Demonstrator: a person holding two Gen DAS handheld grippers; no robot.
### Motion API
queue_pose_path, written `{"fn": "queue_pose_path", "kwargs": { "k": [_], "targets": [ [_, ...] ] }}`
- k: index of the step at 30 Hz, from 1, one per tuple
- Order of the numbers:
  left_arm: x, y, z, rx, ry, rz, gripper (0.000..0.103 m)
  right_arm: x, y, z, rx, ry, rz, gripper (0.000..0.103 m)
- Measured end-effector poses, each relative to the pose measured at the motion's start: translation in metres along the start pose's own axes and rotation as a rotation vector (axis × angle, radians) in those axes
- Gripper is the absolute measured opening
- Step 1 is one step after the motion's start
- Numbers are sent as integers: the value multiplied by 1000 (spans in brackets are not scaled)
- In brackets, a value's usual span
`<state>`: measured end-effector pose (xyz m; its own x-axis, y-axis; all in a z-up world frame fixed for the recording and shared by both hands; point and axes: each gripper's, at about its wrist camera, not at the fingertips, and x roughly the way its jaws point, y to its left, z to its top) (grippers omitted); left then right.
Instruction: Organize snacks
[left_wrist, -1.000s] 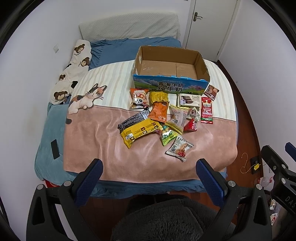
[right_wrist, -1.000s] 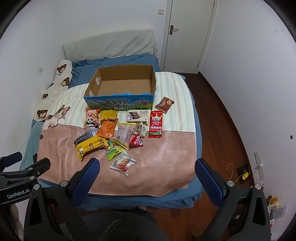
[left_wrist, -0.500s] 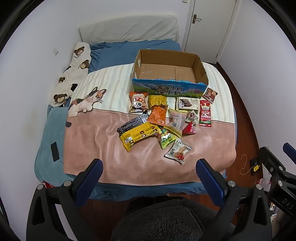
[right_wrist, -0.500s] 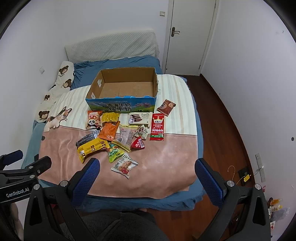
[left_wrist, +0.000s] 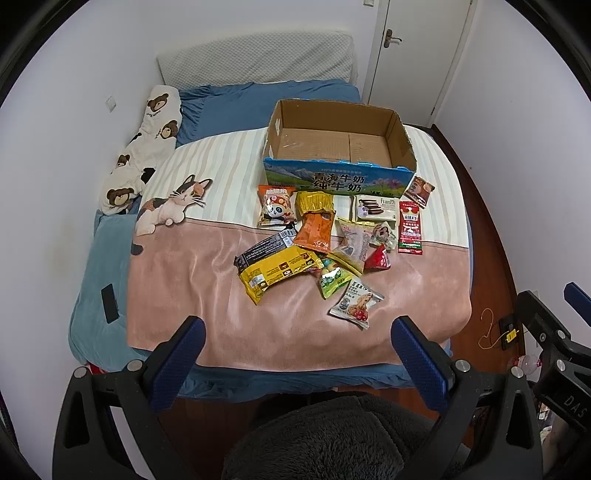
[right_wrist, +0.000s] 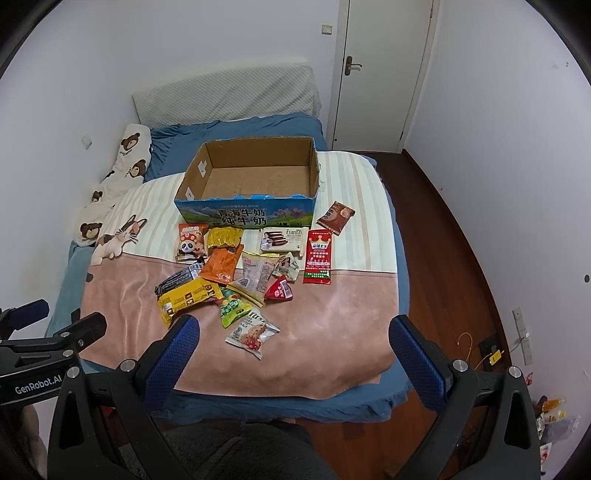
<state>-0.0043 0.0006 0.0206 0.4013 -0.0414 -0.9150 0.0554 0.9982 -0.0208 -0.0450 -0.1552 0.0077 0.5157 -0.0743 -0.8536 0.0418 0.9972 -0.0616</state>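
Observation:
An open cardboard box (left_wrist: 338, 146) (right_wrist: 255, 177) with a blue printed front stands empty on the bed. Several snack packets lie in front of it: a yellow pack (left_wrist: 275, 271) (right_wrist: 186, 299), an orange pack (left_wrist: 314, 230), a panda bag (left_wrist: 275, 206) (right_wrist: 190, 243), a red sachet (left_wrist: 410, 227) (right_wrist: 317, 256), a biscuit pack (left_wrist: 375, 208), a clear cookie bag (left_wrist: 356, 304) (right_wrist: 253, 334). My left gripper (left_wrist: 297, 334) and right gripper (right_wrist: 295, 332) are both open and empty, held above the bed's near edge.
The bed has a pink and striped cat blanket (left_wrist: 192, 280), a bear-print pillow (left_wrist: 147, 144) at the left and a phone (left_wrist: 109, 302) on the blue sheet. A white door (right_wrist: 384, 70) is behind. Wooden floor (right_wrist: 443, 236) runs along the right.
Both grippers have moved a little toward the bed; the box and snacks sit lower and slightly larger in both views. Nothing on the bed has moved.

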Motion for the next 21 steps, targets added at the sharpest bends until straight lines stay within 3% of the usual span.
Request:
{"fn": "queue_pose_path", "kwargs": {
  "k": [21],
  "targets": [
    [0,2,0,-2,-3,-3,103,-3,5,-1,-8,-13,10,103]
  ]
}}
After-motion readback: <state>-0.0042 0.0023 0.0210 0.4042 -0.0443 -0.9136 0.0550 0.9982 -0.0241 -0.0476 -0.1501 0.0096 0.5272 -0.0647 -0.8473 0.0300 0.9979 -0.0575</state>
